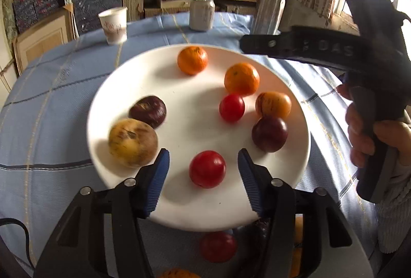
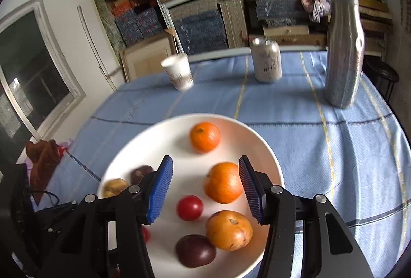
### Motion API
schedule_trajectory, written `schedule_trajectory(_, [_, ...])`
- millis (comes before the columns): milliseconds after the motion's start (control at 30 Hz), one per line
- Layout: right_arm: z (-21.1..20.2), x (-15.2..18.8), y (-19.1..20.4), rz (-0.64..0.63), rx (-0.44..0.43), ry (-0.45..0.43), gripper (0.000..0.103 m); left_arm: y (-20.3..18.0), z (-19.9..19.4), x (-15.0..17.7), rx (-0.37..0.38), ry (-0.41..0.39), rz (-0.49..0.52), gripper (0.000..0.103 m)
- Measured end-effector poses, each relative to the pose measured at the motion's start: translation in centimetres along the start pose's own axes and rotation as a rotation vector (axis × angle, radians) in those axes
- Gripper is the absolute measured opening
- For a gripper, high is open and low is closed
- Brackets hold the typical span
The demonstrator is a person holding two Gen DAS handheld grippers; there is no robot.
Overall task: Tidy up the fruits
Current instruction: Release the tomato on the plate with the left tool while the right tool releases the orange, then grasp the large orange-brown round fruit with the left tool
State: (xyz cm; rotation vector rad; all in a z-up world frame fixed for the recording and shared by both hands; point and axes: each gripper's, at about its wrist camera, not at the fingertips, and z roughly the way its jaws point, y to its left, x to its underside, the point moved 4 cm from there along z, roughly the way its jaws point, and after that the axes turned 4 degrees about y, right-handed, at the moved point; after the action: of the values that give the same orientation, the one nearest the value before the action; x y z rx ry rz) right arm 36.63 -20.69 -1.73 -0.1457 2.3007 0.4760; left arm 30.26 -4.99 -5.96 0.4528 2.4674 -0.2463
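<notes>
Left wrist view takes in the whole white plate (image 1: 143, 206) on the blue checked cloth (image 1: 51, 103), centre of frame, with eight fruits on it, plus more fruit half hidden under the gripper at the bottom edge. It also catches the right gripper (image 1: 295, 42) entering from the upper right, gripped by the person's hand (image 1: 370, 134). The right wrist view cuts off the plate's (image 2: 267, 159) near rim but shows a tall silvery bag (image 2: 344, 51) whole at upper right, beside the can (image 2: 265, 60) and paper cup (image 2: 178, 71).

The left gripper (image 1: 203, 182) has its jaws spread wide, a red fruit (image 1: 207, 169) between the blue pads (image 1: 159, 182) without touching. The right gripper (image 2: 205, 188) is equally spread, holding nothing, an orange (image 2: 223, 182) close to its right pad.

The fruits are near-round, so no long axis shows.
</notes>
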Motion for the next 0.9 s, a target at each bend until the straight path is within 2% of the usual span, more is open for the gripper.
schedule_trajectory(67, [-2.8,-0.2,0.9,-0.005,-0.030,-0.048,0.056,0.3,-1.7,0.0,-0.004,-0.033,-0.012,0.060])
schedule_trajectory(100, [-4.1,-0.1,1.3,-0.007,-0.037,-0.072,0.057,0.6,-2.5,0.1,-0.012,-0.053,-0.020,0.068])
schedule_trajectory(133, [-5.3,0.1,1.6,-0.009,-0.044,-0.093,0.063,1.0,-3.5,0.2,-0.031,-0.078,-0.030,0.075])
schedule_trajectory(200, [-8.1,1.2,2.3,-0.015,-0.066,-0.133,0.067,1.9,-5.6,1.0,-0.059,-0.121,-0.057,0.081])
schedule_trajectory(300, [-11.2,4.0,2.4,-0.005,-0.085,-0.181,0.072,3.1,-7.5,3.4,-0.054,-0.137,-0.107,0.088])
schedule_trajectory(400, [-13.0,8.1,1.9,-0.006,-0.045,-0.222,0.076,3.8,-7.9,7.1,-0.080,-0.108,-0.118,0.088])
schedule_trajectory(533, [-13.6,12.7,0.8,-0.003,0.027,-0.219,0.083,4.4,-8.4,11.1,-0.144,-0.082,-0.106,0.089])
schedule_trajectory(700, [-14.0,13.8,0.0,0.021,0.042,-0.228,0.085,4.8,-8.9,11.2,-0.127,-0.098,-0.133,0.089])
schedule_trajectory(900, [-13.4,13.9,0.4,0.012,0.048,-0.203,0.085,4.1,-7.2,10.4,-0.107,-0.053,-0.106,0.089])
